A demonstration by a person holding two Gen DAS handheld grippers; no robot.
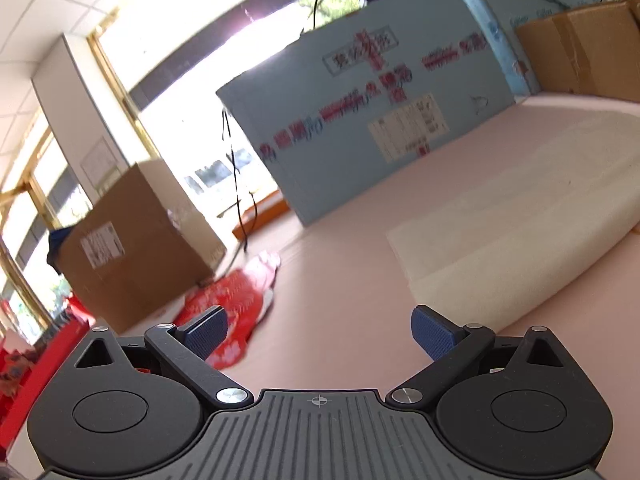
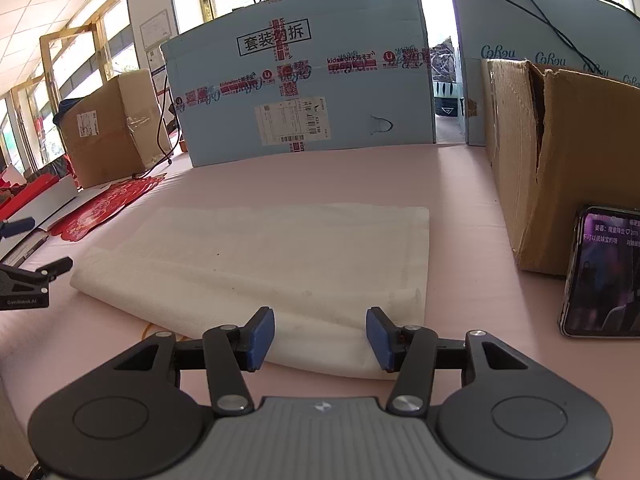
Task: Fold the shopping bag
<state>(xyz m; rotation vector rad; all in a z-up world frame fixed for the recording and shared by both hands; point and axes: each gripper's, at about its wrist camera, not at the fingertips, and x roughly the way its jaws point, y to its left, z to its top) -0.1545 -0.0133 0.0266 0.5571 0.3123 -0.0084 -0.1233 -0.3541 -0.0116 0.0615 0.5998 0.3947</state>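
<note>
- Left wrist view: the left gripper (image 1: 319, 334) is tilted, with its jaws spread wide and nothing between the blue pads (image 1: 432, 338).
- Left wrist view: the white shopping bag (image 1: 516, 216) lies flat on the pink table (image 1: 344, 280), ahead and to the right of the gripper, apart from it.
- Left wrist view: a light blue carton (image 1: 360, 120) stands at the far edge; its red tape printing and white label are too blurred to read.
- Left wrist view: a red paper cutout (image 1: 236, 300) lies beside a brown cardboard box (image 1: 132, 256) at the left.
- Right wrist view: the right gripper (image 2: 320, 338) has its jaws parted, one pad at each side of the bag's near edge (image 2: 320, 344), not closed on it.
- Right wrist view: the shopping bag (image 2: 280, 256) lies folded flat at the table centre.
- Right wrist view: the blue carton (image 2: 304, 80) reads "套装勿拆" in a black frame; the red tape reads "kidswant"; a barcoded shipping label (image 2: 292, 120) is stuck below.
- Right wrist view: the blue panel (image 2: 520, 40) behind shows "Cobeu"-like script.
- Right wrist view: a torn brown box (image 2: 560, 160) stands right, with a lit phone (image 2: 604, 276) leaning upright against it.
- Right wrist view: the left gripper (image 2: 28, 276) appears at the left edge, marked "GenRobot.AI".
</note>
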